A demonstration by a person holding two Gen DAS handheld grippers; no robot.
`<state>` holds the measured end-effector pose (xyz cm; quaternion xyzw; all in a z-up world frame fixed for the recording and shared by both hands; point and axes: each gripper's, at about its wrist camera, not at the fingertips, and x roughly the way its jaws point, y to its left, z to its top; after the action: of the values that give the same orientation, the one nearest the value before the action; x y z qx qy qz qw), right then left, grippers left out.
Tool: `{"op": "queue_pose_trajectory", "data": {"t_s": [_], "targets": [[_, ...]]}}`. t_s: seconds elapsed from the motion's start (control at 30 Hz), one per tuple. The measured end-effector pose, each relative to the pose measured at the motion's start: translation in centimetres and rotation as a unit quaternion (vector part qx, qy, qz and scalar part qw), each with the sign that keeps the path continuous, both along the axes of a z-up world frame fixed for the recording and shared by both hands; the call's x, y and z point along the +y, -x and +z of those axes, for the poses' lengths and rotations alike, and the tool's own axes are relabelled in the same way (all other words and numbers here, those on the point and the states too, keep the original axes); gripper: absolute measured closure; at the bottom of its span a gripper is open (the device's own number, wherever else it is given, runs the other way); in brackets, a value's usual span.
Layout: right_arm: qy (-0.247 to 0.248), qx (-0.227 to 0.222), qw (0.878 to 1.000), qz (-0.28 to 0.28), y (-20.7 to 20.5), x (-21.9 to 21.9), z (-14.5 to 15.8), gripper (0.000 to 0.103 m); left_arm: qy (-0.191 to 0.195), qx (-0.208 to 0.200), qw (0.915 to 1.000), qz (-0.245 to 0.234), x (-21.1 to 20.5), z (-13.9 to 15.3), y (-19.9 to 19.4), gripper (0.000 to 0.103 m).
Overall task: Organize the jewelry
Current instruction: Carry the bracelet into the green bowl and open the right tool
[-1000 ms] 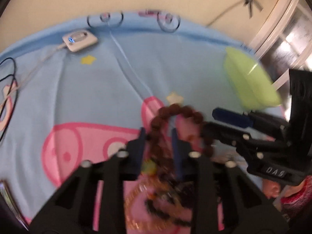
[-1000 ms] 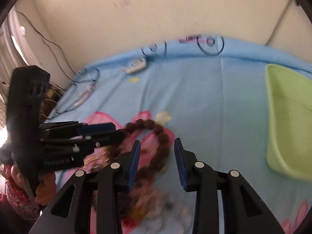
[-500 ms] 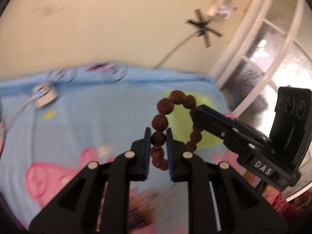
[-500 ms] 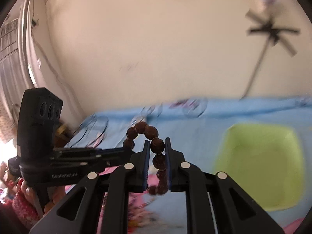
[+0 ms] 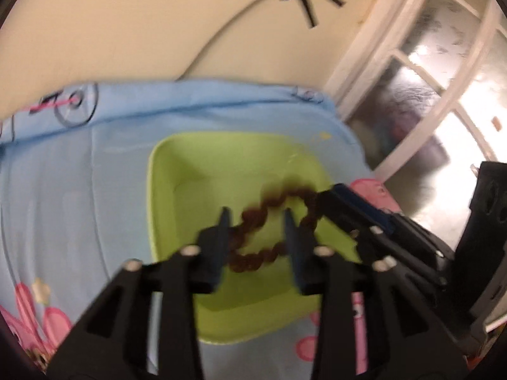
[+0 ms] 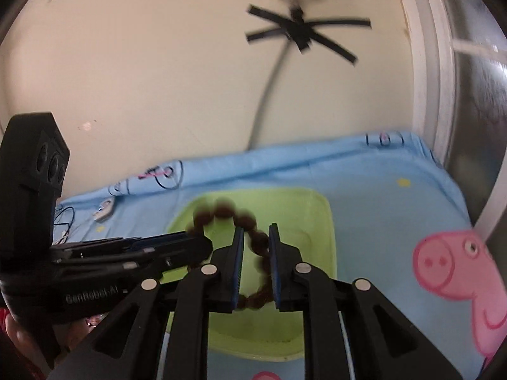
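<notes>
A brown beaded bracelet (image 5: 269, 228) hangs blurred over the green tray (image 5: 177, 183), between both grippers. My left gripper (image 5: 257, 237) has its jaws spread and the bracelet passes loosely between them. My right gripper (image 6: 256, 253) has its jaws slightly apart with the bracelet (image 6: 250, 221) between them, over the same green tray (image 6: 317, 221). Whether the right jaws still pinch the beads is unclear. The right gripper's fingers (image 5: 355, 209) show at right in the left wrist view. The left gripper's fingers (image 6: 177, 245) show at left in the right wrist view.
The tray lies on a light blue cartoon-print cloth (image 5: 63, 196) against a cream wall. A window frame (image 5: 412, 63) stands at the right. A small white device with cables (image 6: 104, 210) lies at the cloth's far left edge.
Both grippers have carried the bracelet right, from above the cloth to over the green tray. The left jaws have opened wide; the right jaws have parted a little.
</notes>
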<state>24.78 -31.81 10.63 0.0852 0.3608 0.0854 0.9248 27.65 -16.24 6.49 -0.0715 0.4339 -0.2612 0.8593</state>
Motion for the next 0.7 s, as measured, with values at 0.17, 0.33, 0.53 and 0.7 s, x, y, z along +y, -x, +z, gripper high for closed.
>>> {"op": "queue_pose_trajectory", "data": {"t_s": [0.17,0.33,0.53,0.7], "targets": [[-0.048,-0.031,0.996,-0.072,1.9,-3.6,0.3,0.094,0.009,-0.008,0.9999,0.006,2.6,0.4,2.0,0.054],[-0.125,0.008,0.982,-0.142,2.8,-8.1,-1.7,0.08,0.01,-0.028,0.9994,0.017,7.1,2.1,5.7,0.051],[-0.225,0.088,0.965,-0.103,0.1,-9.6,-4.8,0.077,-0.008,-0.036,0.9984,0.042,12.9,1.4,10.6,0.04],[-0.185,0.123,0.975,-0.001,-3.2,-5.8,-5.1,0.076,-0.002,-0.034,0.9963,0.079,19.2,0.1,14.6,0.04]]}}
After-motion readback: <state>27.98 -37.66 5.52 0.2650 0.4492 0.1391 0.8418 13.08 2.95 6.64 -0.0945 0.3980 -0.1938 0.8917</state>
